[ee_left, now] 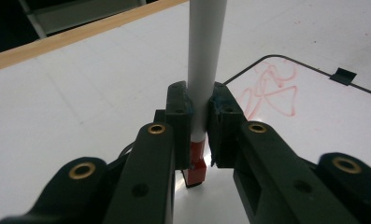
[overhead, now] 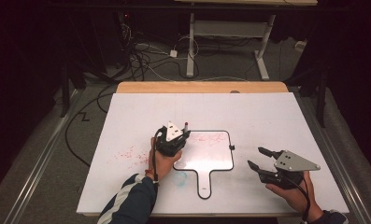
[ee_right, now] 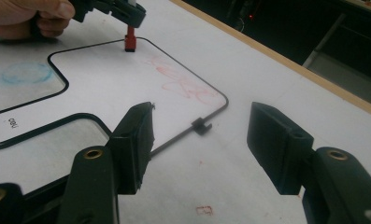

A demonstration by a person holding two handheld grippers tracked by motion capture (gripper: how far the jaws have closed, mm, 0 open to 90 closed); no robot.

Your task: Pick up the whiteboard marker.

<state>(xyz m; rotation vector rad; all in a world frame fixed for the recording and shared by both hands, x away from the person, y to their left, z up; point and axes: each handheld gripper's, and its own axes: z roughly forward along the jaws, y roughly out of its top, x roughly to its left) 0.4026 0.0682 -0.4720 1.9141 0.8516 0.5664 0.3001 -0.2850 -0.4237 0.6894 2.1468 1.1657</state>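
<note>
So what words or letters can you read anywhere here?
"deli", small and upside down, it seems, on the handle of the small whiteboard.
Red scribble on that board: no readable word.
Small red mark on the table sheet: too small to read.

board (overhead: pixel 206 158) on table (overhead: pixel 276 121), handle toward person | marker (ee_left: pixel 204 65) upright in left gripper (overhead: pixel 173 138), over board's far-left corner | scribble (overhead: pixel 210 139) right of marker | right gripper (overhead: pixel 261 158) right of board, apart

Table (overhead: pixel 267 116) brightly lit, surroundings dark; gripper views slightly soft.
</note>
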